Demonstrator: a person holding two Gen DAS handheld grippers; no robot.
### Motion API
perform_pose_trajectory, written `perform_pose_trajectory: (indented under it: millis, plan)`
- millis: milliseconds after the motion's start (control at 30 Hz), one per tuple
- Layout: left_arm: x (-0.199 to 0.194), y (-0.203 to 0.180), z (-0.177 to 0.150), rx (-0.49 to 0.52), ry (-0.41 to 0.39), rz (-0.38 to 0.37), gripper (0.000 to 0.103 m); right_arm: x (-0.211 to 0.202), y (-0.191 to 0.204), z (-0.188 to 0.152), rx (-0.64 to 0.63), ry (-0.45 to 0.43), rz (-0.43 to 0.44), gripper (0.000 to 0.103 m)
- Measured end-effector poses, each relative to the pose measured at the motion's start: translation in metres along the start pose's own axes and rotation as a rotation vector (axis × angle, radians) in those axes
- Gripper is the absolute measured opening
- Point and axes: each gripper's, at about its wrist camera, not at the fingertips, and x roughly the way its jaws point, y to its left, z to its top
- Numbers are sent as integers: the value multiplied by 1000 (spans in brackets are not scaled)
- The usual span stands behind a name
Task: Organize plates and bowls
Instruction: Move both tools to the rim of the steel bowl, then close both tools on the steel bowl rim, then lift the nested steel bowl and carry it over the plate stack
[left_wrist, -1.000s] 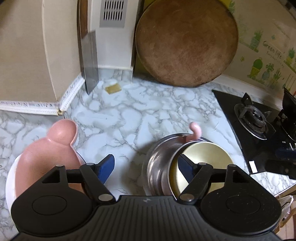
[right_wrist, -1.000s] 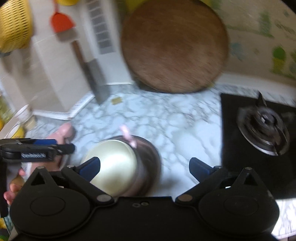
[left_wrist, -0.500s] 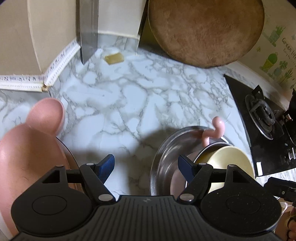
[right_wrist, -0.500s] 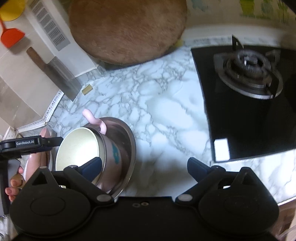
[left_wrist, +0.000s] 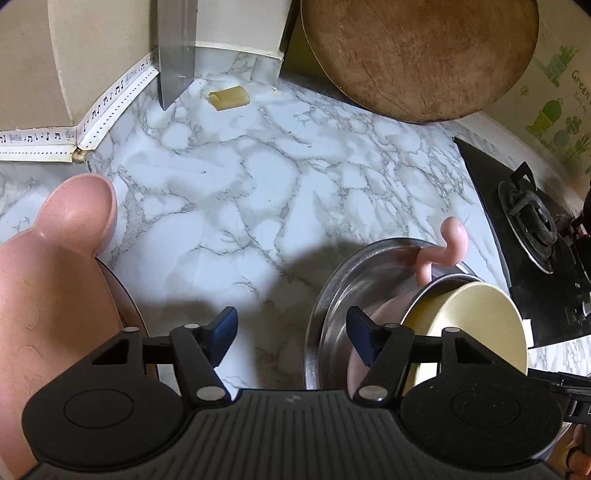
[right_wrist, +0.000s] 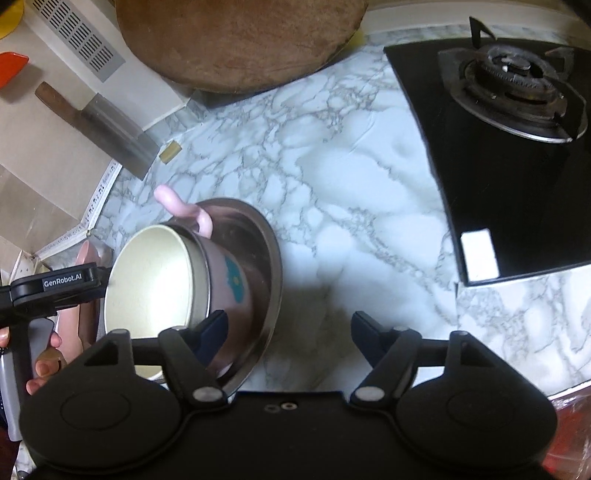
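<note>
The left gripper (left_wrist: 291, 338) hangs over bare marble counter (left_wrist: 236, 206), its jaws closing with nothing between them. The steel bowl (left_wrist: 332, 295) sits just to its right, the right finger's tip overlapping the bowl's near rim in the view; whether it touches the steel is hard to tell from this angle. To the gripper's left a pink plate (left_wrist: 44, 280) with a rounded ear lies partly under the gripper body, probably parked there as the next piece to sort.

The right gripper (right_wrist: 288, 332) is also closing and holds nothing. Its left finger reaches down beside the pink cup (right_wrist: 229, 280), which lies tipped on its side inside the steel bowl (right_wrist: 271, 258), cream inside facing away to the left and its curly pink handle (right_wrist: 184, 210) poking up over the far rim. The right finger stands over empty counter (right_wrist: 351, 206), well clear of everything. The stove (right_wrist: 517, 110) lies ahead and to the right of this gripper, out of the working area.

Both grippers flank the bowl, one on each side, which suggests the aim is to steady the bowl with one while the other lifts the tipped cup out, since a cup leaning like that would roll if the bowl shifted.
</note>
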Motion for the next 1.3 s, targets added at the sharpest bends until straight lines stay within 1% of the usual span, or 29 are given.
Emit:
perform_pose_trajectory:
  millis: [33,100,133,233,267,333,400,467,533,633,733,867,967,1000,1133,1200,1300]
  plan:
    - [1,0,0,-2,2,-4,59,1,1,-1,-1,3,-1,69]
    - [2,2,-1,-12,8,-11,52,3,2,-1,-3,7,-4,65]
    - [3,3,-2,-18,11,-15,51,4,3,-1,-1,12,-3,63]
    - [2,5,-5,-33,11,-22,49,7,3,-1,6,20,-7,61]
    - [2,4,-5,-34,12,-23,45,8,3,-1,7,20,-10,61]
    - [2,5,-6,-47,11,-31,43,10,4,-2,1,21,-15,59]
    - [2,4,-7,-55,7,-35,37,12,5,-2,-3,24,-20,58]
    - [0,5,-9,-66,2,-37,33,14,6,-2,-6,25,-23,56]
    - [0,6,-11,-86,0,-44,33,16,6,-1,-10,26,-24,52]
    - [0,7,-13,-103,1,-52,27,18,8,0,-17,27,-23,47]
    - [0,6,-14,-109,-2,-53,24,21,11,2,-29,24,-32,43]
    - [-1,6,-15,-121,-1,-64,18,27,11,7,-47,27,-46,42]
    - [-2,5,-16,-125,-4,-66,15,30,11,8,-48,25,-42,38]
    - [-2,5,-16,-126,-5,-70,12,30,12,8,-50,25,-44,34]
    - [-3,3,-18,-127,-13,-60,12,30,18,7,-67,16,-30,22]
    - [-4,2,-18,-124,-17,-53,12,30,22,6,-81,12,-32,19]
    - [-6,-1,-19,-114,-26,-40,12,30,24,7,-91,10,-54,18]
